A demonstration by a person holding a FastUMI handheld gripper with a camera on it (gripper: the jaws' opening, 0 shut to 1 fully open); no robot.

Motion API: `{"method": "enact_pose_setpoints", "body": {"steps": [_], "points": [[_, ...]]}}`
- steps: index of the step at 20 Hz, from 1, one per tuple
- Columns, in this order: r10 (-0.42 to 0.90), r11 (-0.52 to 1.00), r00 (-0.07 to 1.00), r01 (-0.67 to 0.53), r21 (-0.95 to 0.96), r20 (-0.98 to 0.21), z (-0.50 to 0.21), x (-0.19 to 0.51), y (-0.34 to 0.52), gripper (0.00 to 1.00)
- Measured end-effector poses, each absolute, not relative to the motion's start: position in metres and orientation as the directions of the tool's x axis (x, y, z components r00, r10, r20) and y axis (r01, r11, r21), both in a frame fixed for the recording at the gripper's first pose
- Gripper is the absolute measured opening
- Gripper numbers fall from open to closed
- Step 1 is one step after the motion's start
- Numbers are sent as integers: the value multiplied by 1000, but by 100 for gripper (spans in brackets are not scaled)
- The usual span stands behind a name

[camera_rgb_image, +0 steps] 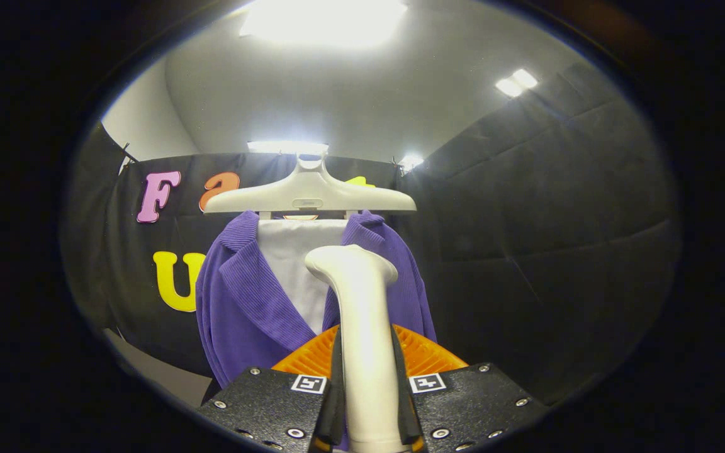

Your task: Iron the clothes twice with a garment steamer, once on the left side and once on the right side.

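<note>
A booth hung with black cloth walls (545, 207) under a pale ceiling with bright lamps (321, 19) closes in the scene. The gripper (369, 402) is tilted to look upward and forward, and its two fingers (334, 402) stand narrow, one pressed to each side of the white handle of the garment steamer (362, 327), so they are clamped on it. The handle rises upright from between the fingers and ends in a rounded head that bends to the left, lying over the front of the garment. Just beyond the fingers, behind the handle, an orange ribbed part (425, 352) fans out on both sides. Beyond that hangs the purple jacket (243, 308), open at the front over a white panel (293, 258), its collar up under a wide white hanger (309, 195). The steamer's handle hides the jacket's middle and part of its right front. Whether the head touches the cloth cannot be told.
</note>
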State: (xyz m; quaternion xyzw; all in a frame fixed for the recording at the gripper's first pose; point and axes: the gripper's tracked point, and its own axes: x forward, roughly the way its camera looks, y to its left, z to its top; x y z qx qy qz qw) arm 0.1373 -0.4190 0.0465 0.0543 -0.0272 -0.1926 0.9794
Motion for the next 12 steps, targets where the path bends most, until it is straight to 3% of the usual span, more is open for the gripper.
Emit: {"method": "enact_pose_setpoints", "body": {"steps": [12], "points": [[-340, 936, 931, 349, 52, -132, -44, 129, -418, 33]]}}
